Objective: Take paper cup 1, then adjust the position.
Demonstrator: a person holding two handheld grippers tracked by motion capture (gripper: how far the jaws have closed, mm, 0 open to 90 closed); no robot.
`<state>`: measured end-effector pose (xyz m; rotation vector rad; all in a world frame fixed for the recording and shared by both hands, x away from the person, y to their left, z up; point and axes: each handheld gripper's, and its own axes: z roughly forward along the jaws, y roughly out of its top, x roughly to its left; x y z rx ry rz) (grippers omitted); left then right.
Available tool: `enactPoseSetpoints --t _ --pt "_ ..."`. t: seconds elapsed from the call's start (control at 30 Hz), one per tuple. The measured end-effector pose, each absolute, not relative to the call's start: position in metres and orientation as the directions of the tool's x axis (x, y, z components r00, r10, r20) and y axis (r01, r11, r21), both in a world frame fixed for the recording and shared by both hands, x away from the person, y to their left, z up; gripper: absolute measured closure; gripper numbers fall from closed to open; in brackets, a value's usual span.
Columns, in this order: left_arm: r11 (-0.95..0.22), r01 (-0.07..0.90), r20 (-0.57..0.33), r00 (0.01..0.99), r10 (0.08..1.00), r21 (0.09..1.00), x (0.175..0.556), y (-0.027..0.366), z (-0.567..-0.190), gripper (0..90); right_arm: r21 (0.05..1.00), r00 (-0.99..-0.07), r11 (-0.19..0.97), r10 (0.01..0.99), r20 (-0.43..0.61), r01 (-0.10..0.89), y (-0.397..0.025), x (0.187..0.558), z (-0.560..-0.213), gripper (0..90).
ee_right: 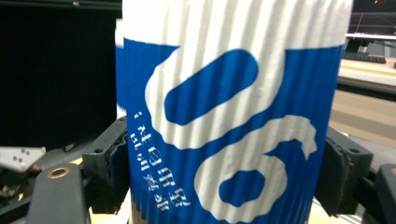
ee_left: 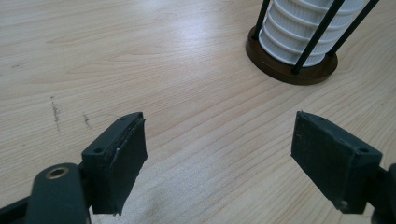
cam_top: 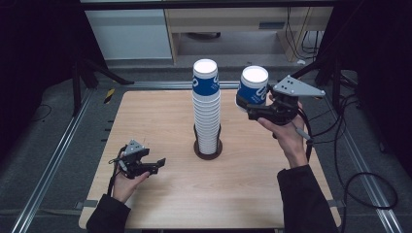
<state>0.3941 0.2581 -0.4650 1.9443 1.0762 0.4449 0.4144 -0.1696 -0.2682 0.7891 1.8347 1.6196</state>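
Observation:
A tall stack of blue-and-white ribbed paper cups (cam_top: 207,109) stands in a dark round holder (cam_top: 208,149) at the table's middle; its base and black rods (ee_left: 292,46) appear at the top right of the left gripper view. My right gripper (cam_top: 252,108) is raised to the right of the stack, shut on a single blue-and-white cup (cam_top: 253,89) turned bottom up. That cup (ee_right: 229,121) sits between both pads. My left gripper (cam_top: 156,165) rests low at the front left, open, nothing between its pads (ee_left: 122,156).
The wooden table (cam_top: 160,194) has bare surface around the holder. Metal rails (cam_top: 53,160) run along both sides, cables (cam_top: 359,184) trail on the floor at the right, and cabinets (cam_top: 131,34) stand beyond the far edge.

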Motion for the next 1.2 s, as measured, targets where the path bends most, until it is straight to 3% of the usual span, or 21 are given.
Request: enactPoseSetpoints --t 0.93,1.2 --pt "-0.287 0.497 -0.108 0.625 0.773 0.819 0.386 0.244 -0.452 18.1 0.960 -0.746 0.205 0.666 0.006 0.191 -0.182 0.396 -0.373 20.2" --pt "-0.307 0.480 -0.109 0.661 0.743 0.821 0.379 0.233 -0.446 18.9 0.938 -0.785 0.290 0.619 -0.031 0.192 -0.172 0.390 -0.390 20.1"
